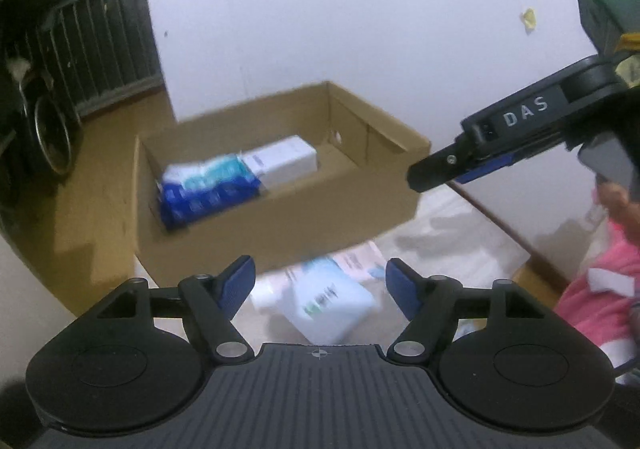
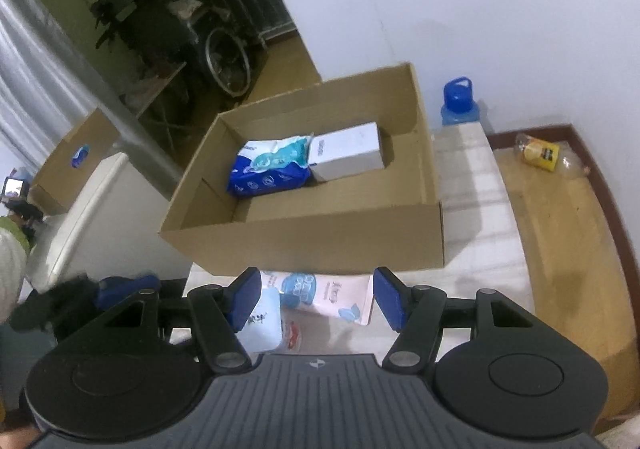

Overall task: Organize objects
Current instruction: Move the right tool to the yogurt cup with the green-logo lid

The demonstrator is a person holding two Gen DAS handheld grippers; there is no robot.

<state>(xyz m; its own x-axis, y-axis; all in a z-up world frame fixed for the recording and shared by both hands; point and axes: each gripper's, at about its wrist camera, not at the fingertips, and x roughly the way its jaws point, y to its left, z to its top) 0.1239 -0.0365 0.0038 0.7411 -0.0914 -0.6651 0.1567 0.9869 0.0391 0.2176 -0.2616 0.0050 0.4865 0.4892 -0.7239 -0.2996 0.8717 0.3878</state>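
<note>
Right wrist view: cardboard box (image 2: 304,237) sits on a pale table top (image 2: 472,185), w/ two items already packed at its back wall, a blue wipes pack (image 2: 268,169) and a white carton (image 2: 348,155), touching side by side. Rest of box floor is bare. Right gripper (image 2: 316,297) stands wide, nothing betw. the jaws, hovering just short of the box's near wall. Under it, outside the box, lie a pink pouch (image 2: 340,297) and a light-blue pack (image 2: 262,327), not yet packed.

Left wrist view is blurred; left gripper (image 1: 320,285) also wide and empty, over a pale pack (image 1: 332,305) near the box. Right gripper's fingers reach in from the side.

Judgement: approx. part-way; two in, at least two or three left on the table. A water jug (image 2: 460,101) behind the box and a yellow-label bottle (image 2: 540,155) on the floor may or may not belong to the job.
</note>
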